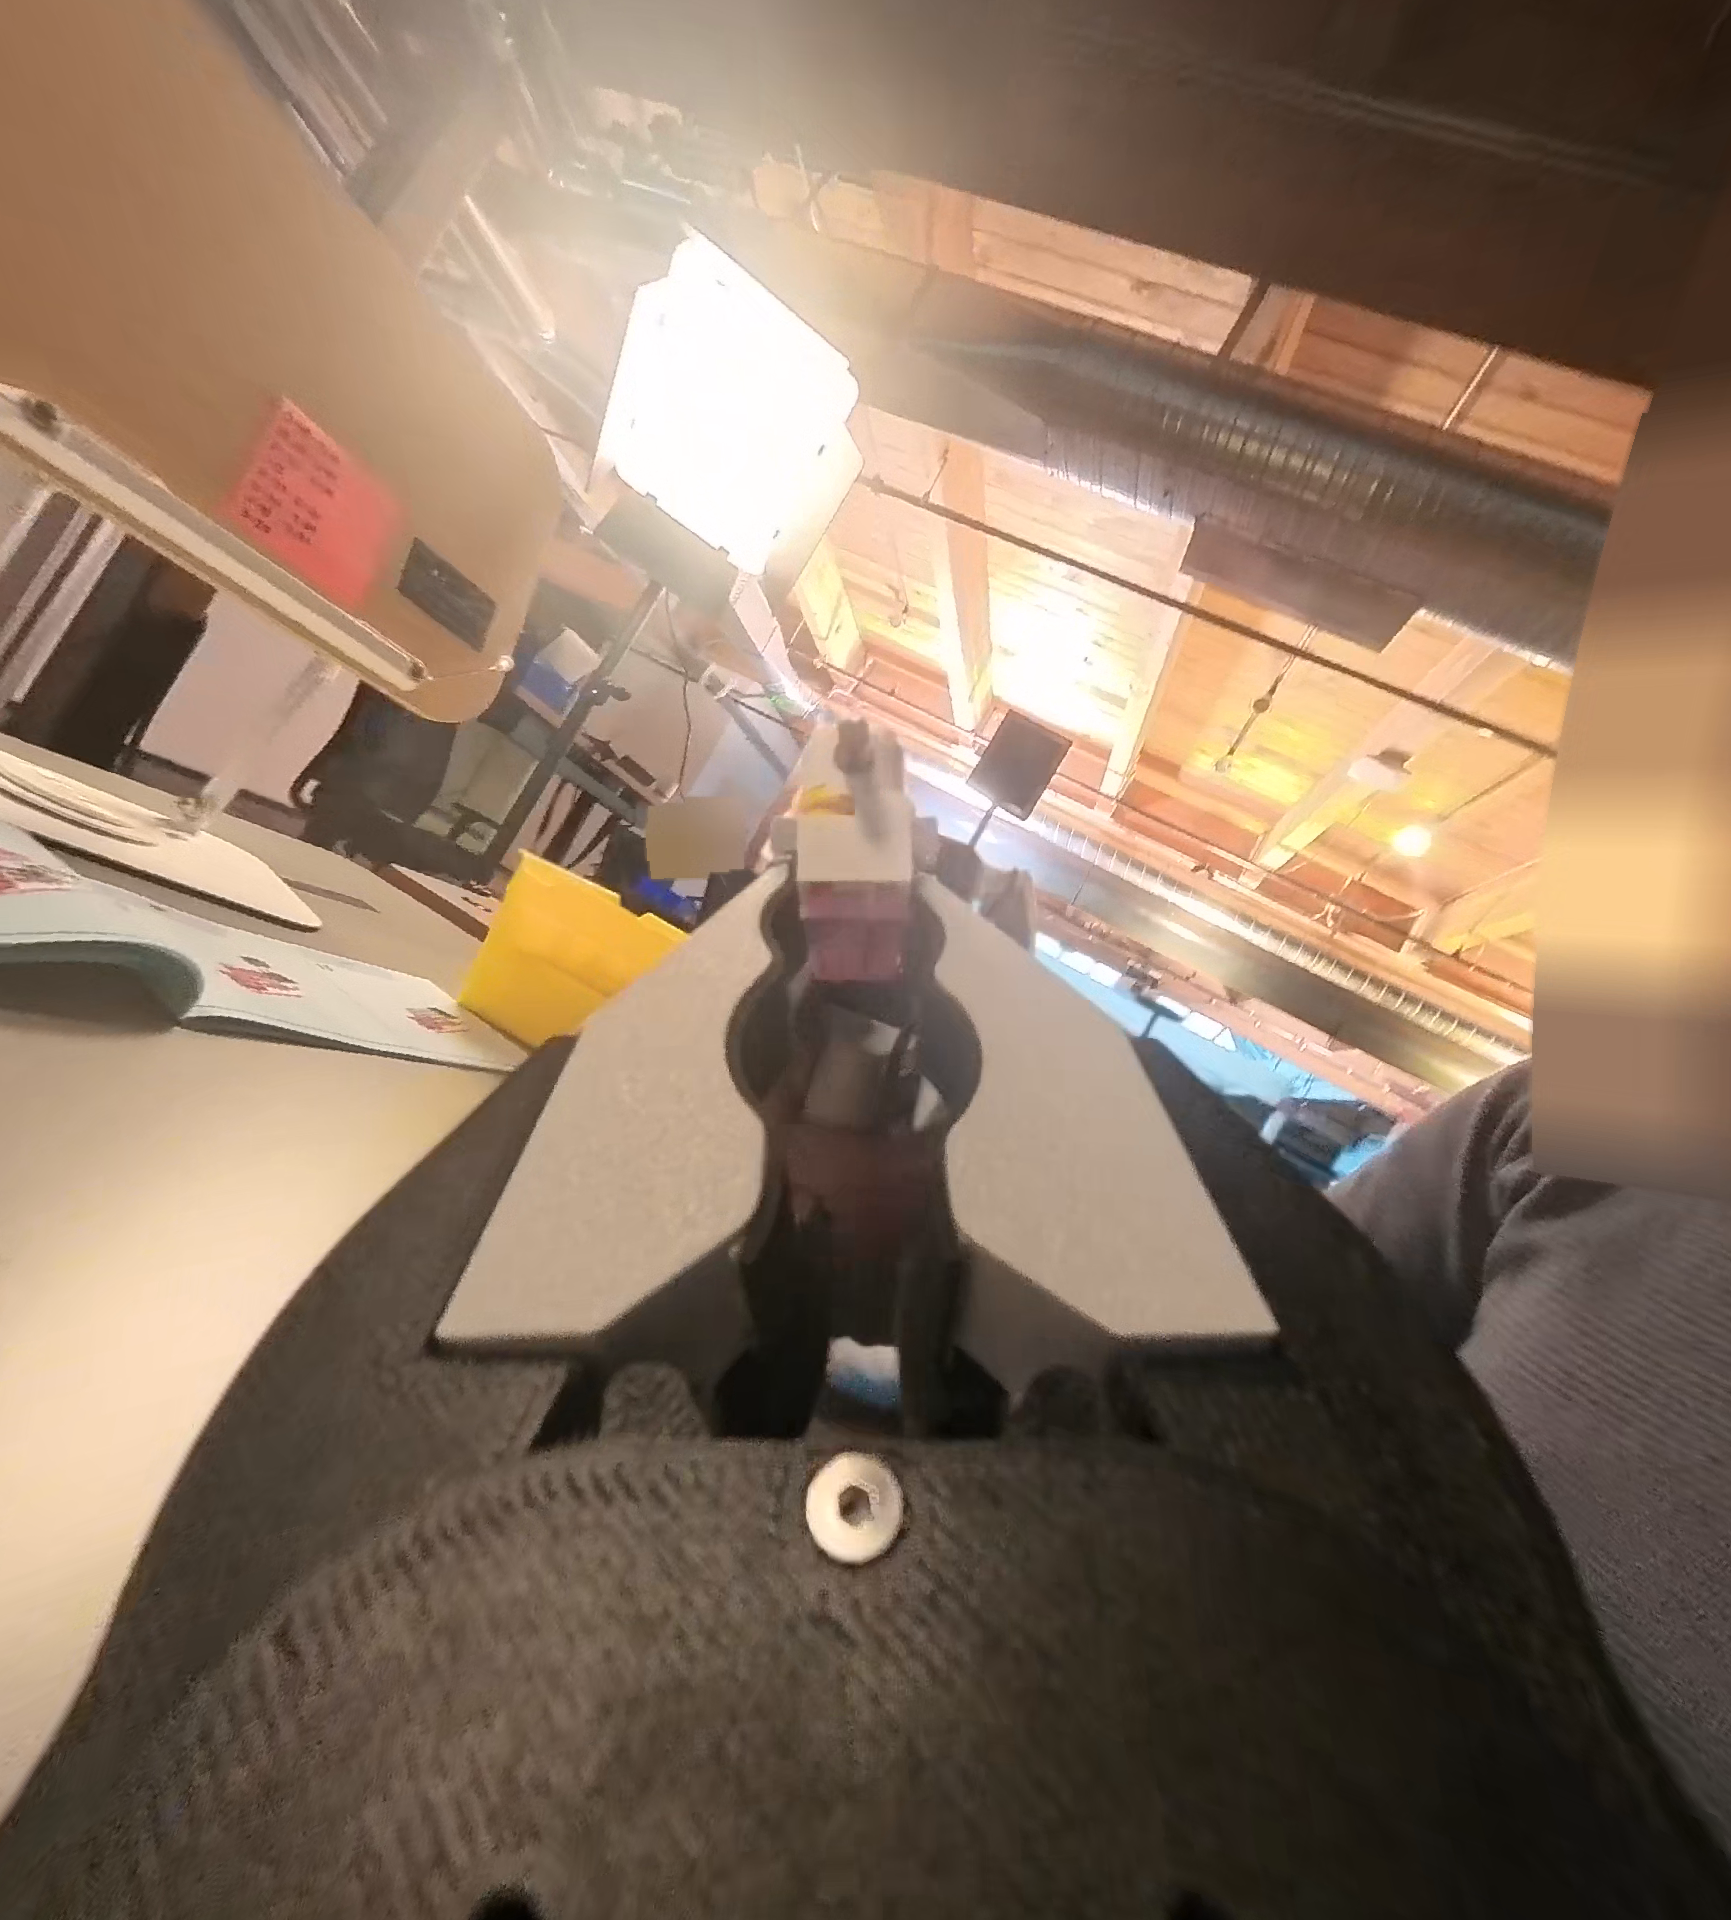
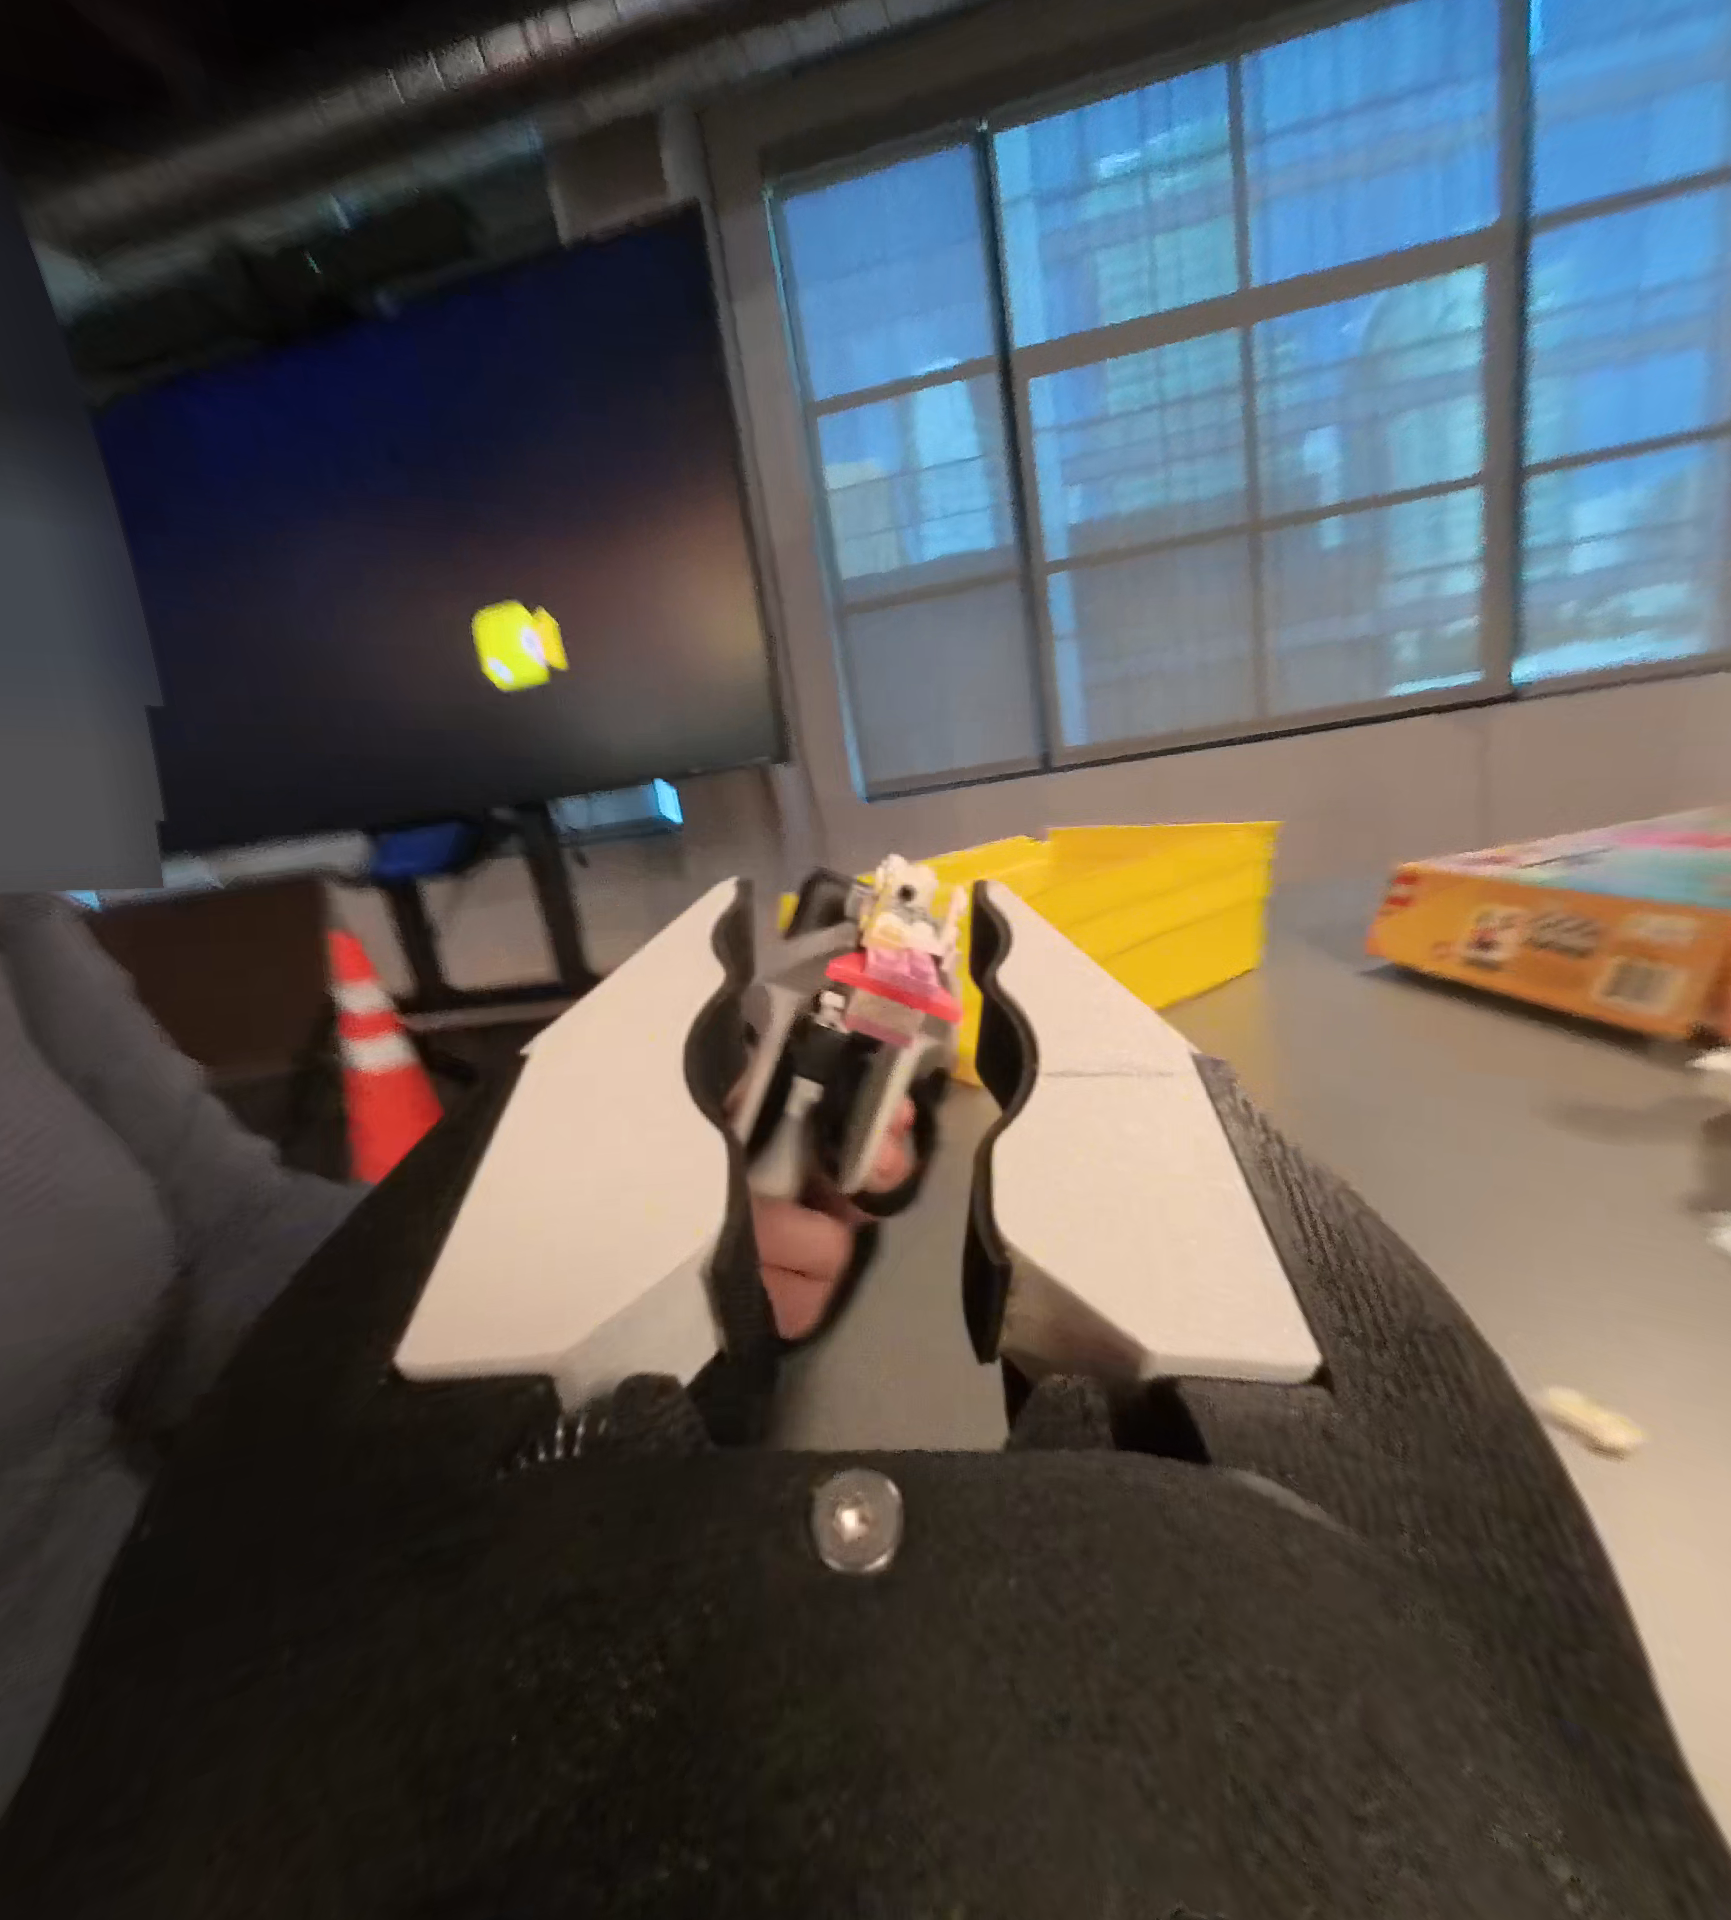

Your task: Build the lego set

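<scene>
Above the tabletop's (image 2: 1463,1143) near edge, the left gripper (image 1: 845,894) pinched a small brick figure (image 1: 856,883); the right gripper (image 2: 845,914) stood open around it, untouching. Closing squarely seemed wisest.

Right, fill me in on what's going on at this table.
A person works two hand-held grippers. The left hand-held gripper is shut on a small brick figure, pink and white, lifted above the grey table. The right hand-held gripper stands open around that figure without pressing it. A yellow bin and an orange box sit behind.
</scene>
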The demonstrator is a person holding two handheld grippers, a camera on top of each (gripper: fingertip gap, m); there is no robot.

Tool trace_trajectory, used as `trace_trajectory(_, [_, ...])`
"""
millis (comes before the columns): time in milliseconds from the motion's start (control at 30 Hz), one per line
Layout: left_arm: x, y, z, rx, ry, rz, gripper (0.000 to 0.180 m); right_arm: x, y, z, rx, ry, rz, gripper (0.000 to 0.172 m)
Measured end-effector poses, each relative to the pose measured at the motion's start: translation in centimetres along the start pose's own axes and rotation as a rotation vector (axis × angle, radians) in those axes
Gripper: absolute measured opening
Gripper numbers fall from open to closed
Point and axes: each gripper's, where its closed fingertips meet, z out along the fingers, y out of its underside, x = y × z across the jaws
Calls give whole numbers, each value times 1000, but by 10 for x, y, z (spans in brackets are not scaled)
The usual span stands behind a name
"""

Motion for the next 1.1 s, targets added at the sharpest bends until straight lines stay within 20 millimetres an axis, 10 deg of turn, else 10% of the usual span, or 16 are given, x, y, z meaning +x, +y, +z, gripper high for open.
trace_trajectory(433, [10, 7, 1, -33, 210, -365, 15, -13, 30, 9, -317, 172, -818, 43])
trace_trajectory(1100, [10, 20, 6, -116, 198, -382, 15, -8, 32, 8, -362, 215, -888, 20])
